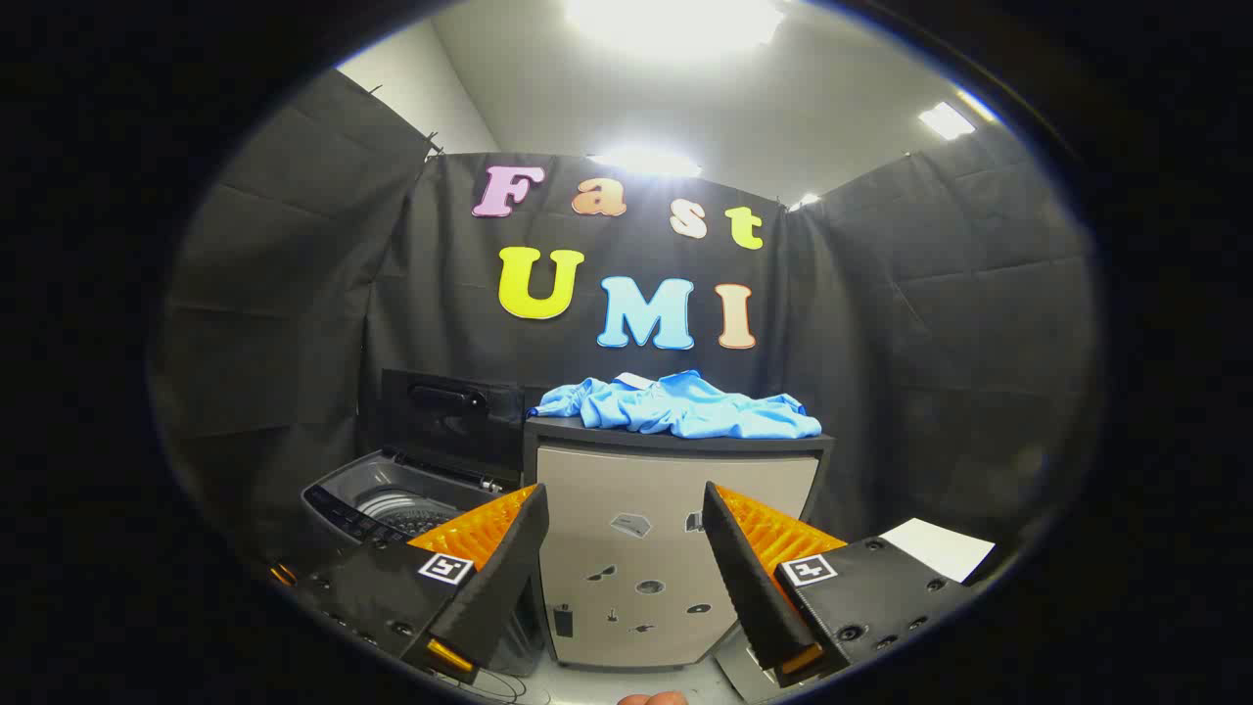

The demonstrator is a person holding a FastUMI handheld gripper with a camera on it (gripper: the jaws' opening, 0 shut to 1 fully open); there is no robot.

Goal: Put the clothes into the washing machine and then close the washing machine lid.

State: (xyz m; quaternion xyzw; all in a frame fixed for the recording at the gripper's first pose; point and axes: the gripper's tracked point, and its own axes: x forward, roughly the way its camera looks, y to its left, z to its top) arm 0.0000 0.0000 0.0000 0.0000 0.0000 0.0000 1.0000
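Blue clothes [678, 406] lying crumpled on cabinet [675, 548] beyond fingers; hand-held gripper [624, 509] gaping wide, holding nothing.

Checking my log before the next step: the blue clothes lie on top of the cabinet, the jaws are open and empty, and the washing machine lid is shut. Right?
Not quite: the washing machine lid stands open, as the gripper view shows. The blue clothes do lie on the cabinet, and the gripper is open and empty.

Clothes [678, 405] atop cabinet [675, 548], open washing machine [392, 499] just left, beyond the parted hand-held gripper [623, 534] fingers.
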